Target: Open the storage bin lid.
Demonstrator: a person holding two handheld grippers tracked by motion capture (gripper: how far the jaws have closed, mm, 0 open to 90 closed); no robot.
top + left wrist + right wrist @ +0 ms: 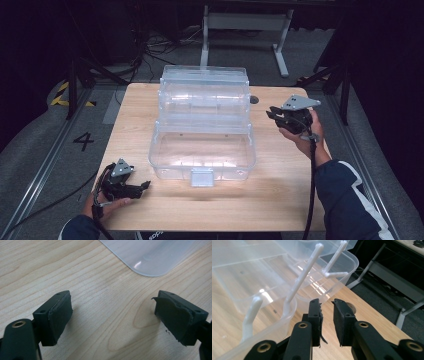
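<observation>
A clear plastic box (pixel 202 125) stands opened out in the middle of the wooden table (pixel 135 115), its trays stepped up toward the back and a latch (pixel 202 177) at the front. My left gripper (pixel 145 186) rests low at the front left, pointing at the box. In the left gripper view its jaws (pixel 112 315) are wide open over bare wood, with a box corner (pixel 150 255) beyond. My right gripper (pixel 272 114) hovers just right of the box. Its jaws (pixel 327 303) stand a narrow gap apart with nothing between, beside the box's rim (pixel 274 322) and white hinge arms (pixel 304 275).
A small round grommet (pixel 254 100) sits in the table near the box's back right corner. Behind the table stands a white desk frame (pixel 245 22) with cables on the floor. The floor at the left carries a painted 4 (pixel 83 141) and yellow-black tape (pixel 62 95).
</observation>
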